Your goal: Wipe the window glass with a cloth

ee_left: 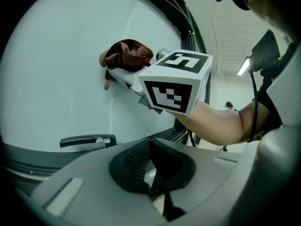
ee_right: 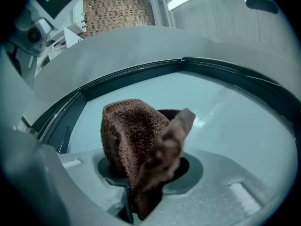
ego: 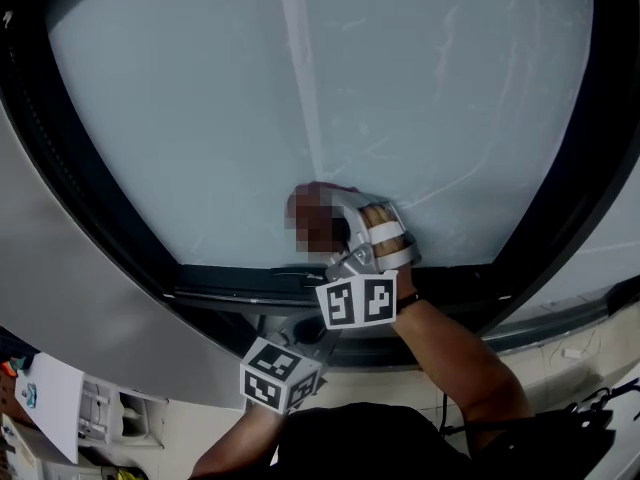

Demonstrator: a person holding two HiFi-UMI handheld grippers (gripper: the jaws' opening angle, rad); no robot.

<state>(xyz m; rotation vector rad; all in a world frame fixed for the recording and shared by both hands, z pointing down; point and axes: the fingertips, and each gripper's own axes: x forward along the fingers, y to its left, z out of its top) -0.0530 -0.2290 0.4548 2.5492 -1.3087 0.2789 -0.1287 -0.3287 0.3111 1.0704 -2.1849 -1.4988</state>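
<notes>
**Present state.** The right claw [ee_right: 141, 199] is pinched on a brown cloth [ee_right: 134, 140]. Its jaws close on one gathered fold at the base. The rest of the cloth stands out ahead of the jaws as a rounded wad with one loose flap. The wad appears to bear against the window glass [ego: 180, 98], low on the pane and just above the bottom rail of the dark window frame [ego: 240, 286].

The left claw [ee_left: 160, 185] is pressed together with nothing between its jaws. It is held below the frame, apart from the glass, and faces a dark handle [ee_left: 87, 140] on the frame.

**Handling (judged).**
- The cloth looks like looped, towel-like fabric: light, soft and fully compliant. It should flatten under pressure and drag on the glass rather than slide freely.
- A hold on the gathered middle, as now, presents a padded face to the pane. A hold on an edge would let the cloth trail.
- The loose flap may fold under.
- The glass is rigid, smooth and breakable, so only fabric should bear on it, never the jaw tips.
</notes>
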